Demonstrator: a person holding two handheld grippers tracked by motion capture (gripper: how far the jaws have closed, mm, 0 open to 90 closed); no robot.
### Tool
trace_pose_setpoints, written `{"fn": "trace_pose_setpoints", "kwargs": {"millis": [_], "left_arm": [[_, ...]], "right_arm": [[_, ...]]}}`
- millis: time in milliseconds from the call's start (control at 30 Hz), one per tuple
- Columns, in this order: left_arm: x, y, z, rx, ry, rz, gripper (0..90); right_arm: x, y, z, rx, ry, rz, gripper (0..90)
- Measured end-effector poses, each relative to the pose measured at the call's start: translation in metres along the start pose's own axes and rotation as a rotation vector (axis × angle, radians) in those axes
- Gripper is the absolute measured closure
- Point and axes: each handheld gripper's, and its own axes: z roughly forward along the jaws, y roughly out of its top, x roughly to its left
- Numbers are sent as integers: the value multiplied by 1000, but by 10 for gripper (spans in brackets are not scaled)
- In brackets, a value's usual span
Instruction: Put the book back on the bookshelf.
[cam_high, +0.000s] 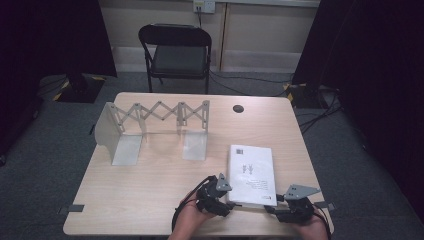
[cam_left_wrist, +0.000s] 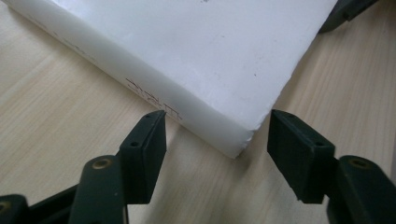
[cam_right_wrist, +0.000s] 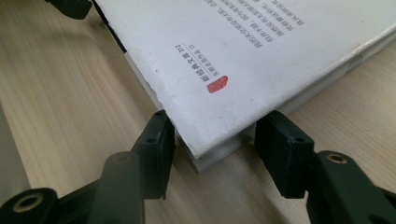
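Observation:
A white book (cam_high: 251, 172) lies flat on the wooden table (cam_high: 150, 185), near its front right. My left gripper (cam_high: 229, 205) is at the book's near left corner. In the left gripper view the gripper (cam_left_wrist: 217, 123) is open, and the corner of the book (cam_left_wrist: 187, 46) pokes between the jaws without touching them. My right gripper (cam_high: 272, 207) is at the near right corner. In the right gripper view the gripper (cam_right_wrist: 217, 121) is open and straddles the corner of the book (cam_right_wrist: 257, 46), its jaws close against the two edges.
An expanding metal book rack (cam_high: 155, 112) stands empty at the table's back left. A cable hole (cam_high: 238, 108) sits near the far edge. A black folding chair (cam_high: 175, 50) stands behind the table. Cables run on the floor at the right.

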Motion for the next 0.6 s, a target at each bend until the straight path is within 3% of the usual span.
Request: {"fn": "trace_pose_setpoints", "kwargs": {"millis": [33, 200, 233, 333, 367, 433, 500, 600], "left_arm": [[-1, 1, 0, 14, 0, 21, 416], [-1, 1, 1, 28, 7, 32, 457], [-1, 1, 2, 57, 13, 54, 483], [-3, 1, 4, 56, 23, 74, 472], [-2, 0, 4, 55, 16, 67, 460], [-1, 0, 2, 43, 15, 58, 450], [1, 2, -2, 32, 10, 46, 376], [1, 5, -9, 28, 8, 44, 363]], "right_arm": [[1, 1, 0, 3, -6, -10, 486], [0, 2, -1, 5, 0, -7, 493], [0, 4, -3, -4, -1, -7, 495], [1, 5, -6, -20, -4, -5, 500], [1, 7, -9, -48, 4, 4, 508], [1, 8, -11, -57, 7, 7, 510], [1, 10, -12, -59, 6, 5, 510], [1, 10, -12, -63, 7, 11, 511]]}}
